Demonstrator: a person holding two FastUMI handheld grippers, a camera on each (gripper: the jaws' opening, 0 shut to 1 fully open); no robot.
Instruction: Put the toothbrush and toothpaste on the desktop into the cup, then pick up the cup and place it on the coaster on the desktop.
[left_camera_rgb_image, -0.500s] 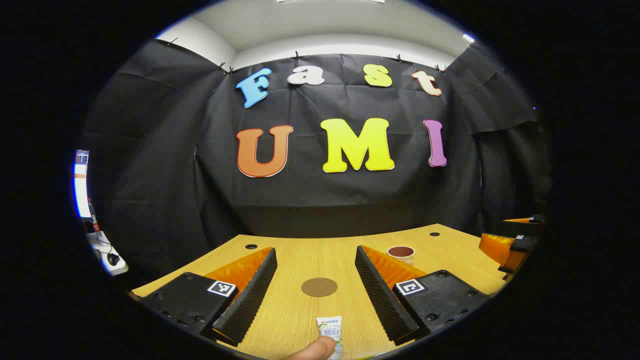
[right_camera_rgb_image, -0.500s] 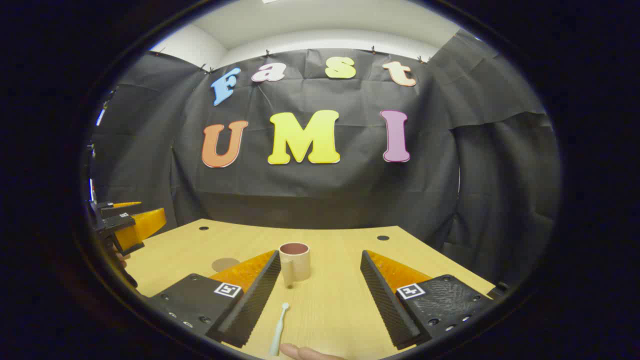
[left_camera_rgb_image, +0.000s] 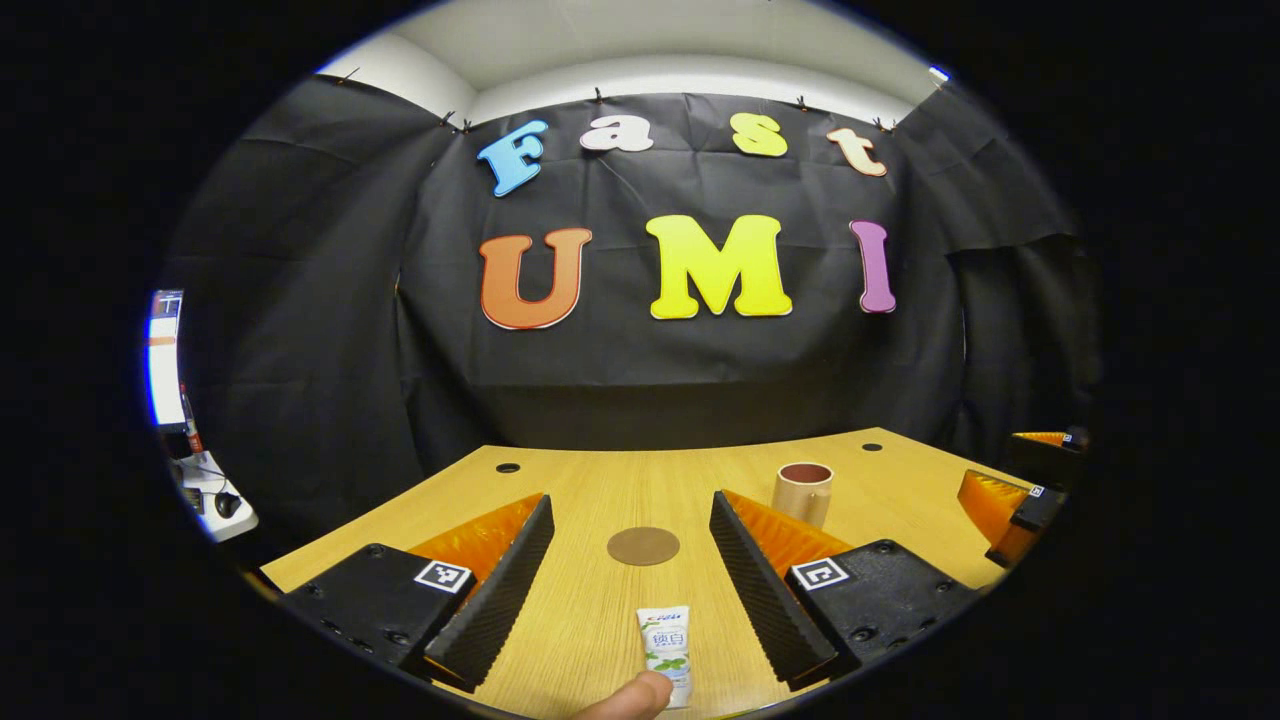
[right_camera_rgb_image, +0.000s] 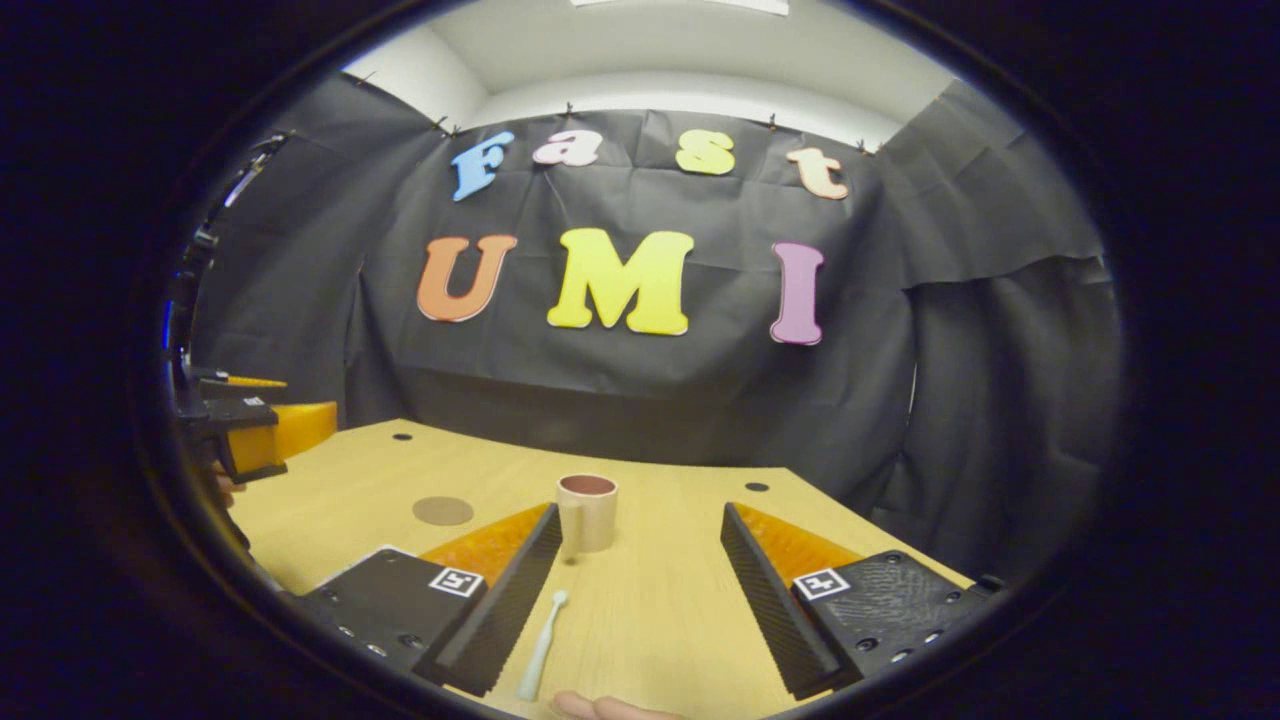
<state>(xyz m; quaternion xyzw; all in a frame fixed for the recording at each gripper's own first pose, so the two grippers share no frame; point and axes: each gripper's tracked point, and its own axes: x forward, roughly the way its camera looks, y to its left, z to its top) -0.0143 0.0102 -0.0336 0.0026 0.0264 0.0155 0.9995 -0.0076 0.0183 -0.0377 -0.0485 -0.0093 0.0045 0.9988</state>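
Observation:
In the left gripper view, a small white toothpaste tube (left_camera_rgb_image: 665, 650) lies flat on the wooden desktop (left_camera_rgb_image: 600, 500) between the wide-apart fingers of my left gripper (left_camera_rgb_image: 632, 590), which is open. A round brown coaster (left_camera_rgb_image: 643, 546) lies just beyond it, and a tan cup (left_camera_rgb_image: 802, 490) stands farther right. In the right gripper view, a pale toothbrush (right_camera_rgb_image: 541, 648) lies on the desktop (right_camera_rgb_image: 660, 600) between the fingers of my open right gripper (right_camera_rgb_image: 636, 600), close to its left finger. The cup (right_camera_rgb_image: 586, 512) stands upright ahead, the coaster (right_camera_rgb_image: 443, 511) to its left. The left gripper (right_camera_rgb_image: 250, 430) hovers at the far left.
A fingertip (left_camera_rgb_image: 630, 700) shows at the bottom edge by the toothpaste, and another fingertip (right_camera_rgb_image: 600, 708) sits at the bottom of the right gripper view. The right gripper (left_camera_rgb_image: 1020, 495) shows at the desk's right edge. Small round holes (left_camera_rgb_image: 507, 467) mark the desk's far side.
Both views have tilted down a little; the desk, cup and coaster sit higher in frame. Toothpaste and toothbrush lie where they were. Both grippers stay open.

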